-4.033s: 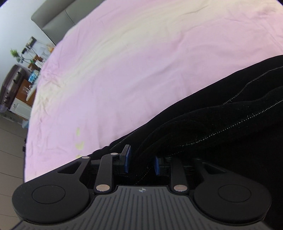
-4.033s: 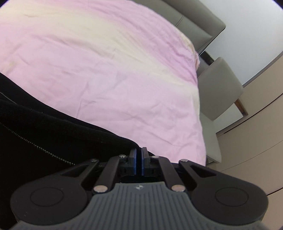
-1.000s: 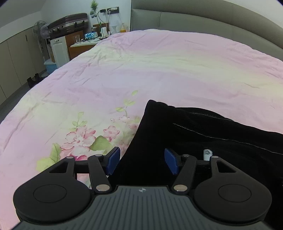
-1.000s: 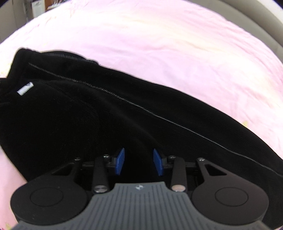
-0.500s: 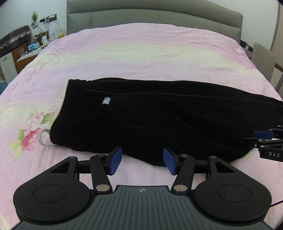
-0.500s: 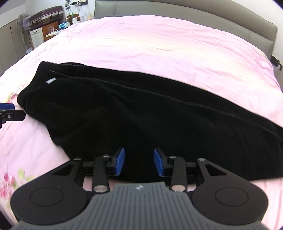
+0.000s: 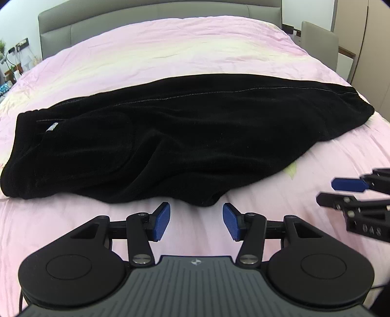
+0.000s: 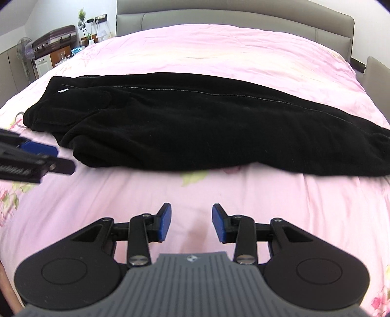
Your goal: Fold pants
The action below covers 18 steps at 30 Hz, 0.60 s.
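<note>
The black pants (image 7: 185, 136) lie folded lengthwise across the pink bed, waist with a small white tag (image 7: 52, 127) at the left and leg ends at the right; they also show in the right wrist view (image 8: 195, 126). My left gripper (image 7: 196, 220) is open and empty, just short of the pants' near edge. My right gripper (image 8: 191, 220) is open and empty, further back from the pants over bare sheet. Each gripper also shows from the side in the other view: the right (image 7: 341, 192) and the left (image 8: 56, 158).
The pink floral bedsheet (image 8: 219, 48) covers the whole bed, with a grey padded headboard (image 8: 243, 19) behind. A bedside desk with clutter, a fan and cabinets (image 8: 56, 53) stands at the far left. A grey chair (image 7: 319, 41) stands at the bed's right.
Both grippers have let go of the pants and opened. They have pulled back toward the near edge of the bed, so the whole folded pants lie in view.
</note>
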### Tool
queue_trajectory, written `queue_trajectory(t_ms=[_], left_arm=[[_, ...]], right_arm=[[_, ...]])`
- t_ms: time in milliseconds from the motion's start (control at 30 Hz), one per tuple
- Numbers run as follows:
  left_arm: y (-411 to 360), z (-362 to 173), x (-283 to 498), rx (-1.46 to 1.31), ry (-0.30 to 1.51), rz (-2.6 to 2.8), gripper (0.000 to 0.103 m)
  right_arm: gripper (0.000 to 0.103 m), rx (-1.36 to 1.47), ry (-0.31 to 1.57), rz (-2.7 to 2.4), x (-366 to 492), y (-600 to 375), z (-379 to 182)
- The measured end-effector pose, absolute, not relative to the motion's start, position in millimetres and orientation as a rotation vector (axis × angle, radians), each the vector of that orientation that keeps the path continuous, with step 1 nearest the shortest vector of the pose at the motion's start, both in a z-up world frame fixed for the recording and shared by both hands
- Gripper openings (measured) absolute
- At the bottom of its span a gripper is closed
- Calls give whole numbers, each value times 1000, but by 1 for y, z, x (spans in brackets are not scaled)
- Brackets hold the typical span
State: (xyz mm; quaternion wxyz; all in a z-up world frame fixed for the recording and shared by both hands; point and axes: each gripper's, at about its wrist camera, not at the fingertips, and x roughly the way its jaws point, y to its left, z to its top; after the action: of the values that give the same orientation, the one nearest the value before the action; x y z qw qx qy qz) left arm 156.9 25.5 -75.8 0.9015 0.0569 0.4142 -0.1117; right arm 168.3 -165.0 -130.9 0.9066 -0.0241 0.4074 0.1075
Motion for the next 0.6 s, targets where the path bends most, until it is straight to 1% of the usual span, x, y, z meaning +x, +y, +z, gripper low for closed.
queue_trajectory(t_ms=[67,133,167,233,300,367,433,500,600], left_arm=[[20,-81,163,115,859,-216,57],[13,-88,171,127,877,-184,52],[9,-93,174,144,887,-147,43],[8,-100,178,126,893,-111,36],[9,-98,176,67,872,-95,16],[6,-85,167,63,815,-66,14],[9,-70,158,21,801,-56,12],[19,-67,158,-62,860,-51,10],[27,-90,166,-108,984,-49,9]], right_arm=[[34,-48,833,230,168,-173,-133],[34,-41,822,240,168,-176,-136],[34,-34,814,246,170,-176,-137],[34,-18,798,255,170,-182,-136],[34,-3,787,261,169,-186,-136],[34,16,792,263,169,-191,-137],[34,37,807,252,171,-196,-138],[34,65,822,231,173,-203,-136],[34,109,830,220,175,-210,-135]])
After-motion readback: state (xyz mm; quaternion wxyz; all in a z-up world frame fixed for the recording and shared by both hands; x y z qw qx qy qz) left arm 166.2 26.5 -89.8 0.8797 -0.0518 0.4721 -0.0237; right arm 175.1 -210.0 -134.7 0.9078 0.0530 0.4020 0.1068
